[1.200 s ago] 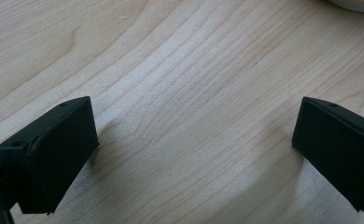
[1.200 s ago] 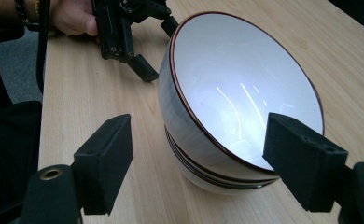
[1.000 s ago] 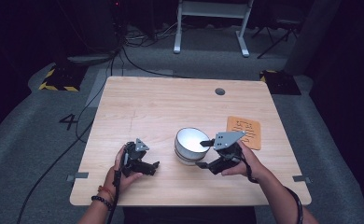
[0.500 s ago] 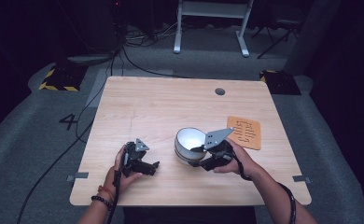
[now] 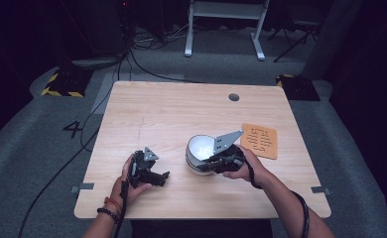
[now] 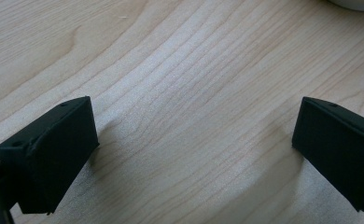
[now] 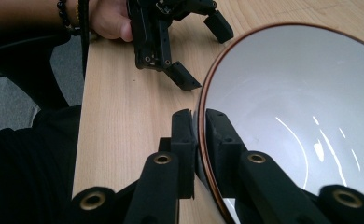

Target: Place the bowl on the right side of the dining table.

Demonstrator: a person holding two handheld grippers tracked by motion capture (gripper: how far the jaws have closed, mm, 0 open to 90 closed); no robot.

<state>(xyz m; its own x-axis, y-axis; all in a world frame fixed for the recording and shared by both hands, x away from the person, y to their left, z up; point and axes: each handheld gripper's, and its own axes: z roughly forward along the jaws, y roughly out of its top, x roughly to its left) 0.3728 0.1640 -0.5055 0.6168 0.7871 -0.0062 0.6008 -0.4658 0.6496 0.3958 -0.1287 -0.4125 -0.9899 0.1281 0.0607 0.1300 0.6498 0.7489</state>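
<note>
A white bowl (image 5: pixel 200 148) with a thin brown rim (image 7: pixel 292 121) sits near the middle of the wooden table (image 5: pixel 181 114), tipped a little toward the left. My right gripper (image 5: pixel 212 163) (image 7: pixel 199 119) is shut on the bowl's near rim, one jaw inside and one outside. My left gripper (image 5: pixel 162 176) rests low on the table at the front left, pointing toward the bowl. Its jaws stand wide apart over bare wood (image 6: pixel 194 135) with nothing between them. In the right gripper view the left gripper (image 7: pixel 171 37) lies beyond the bowl, held by a hand.
An orange perforated mat (image 5: pixel 259 140) lies to the right of the bowl. A round cable hole (image 5: pixel 233 97) sits near the table's far edge. Cables run over the grey floor at the left, and a white stand (image 5: pixel 225 15) is behind the table.
My right gripper has slid the bowl leftward and tipped it a little. The left gripper has stayed put.
</note>
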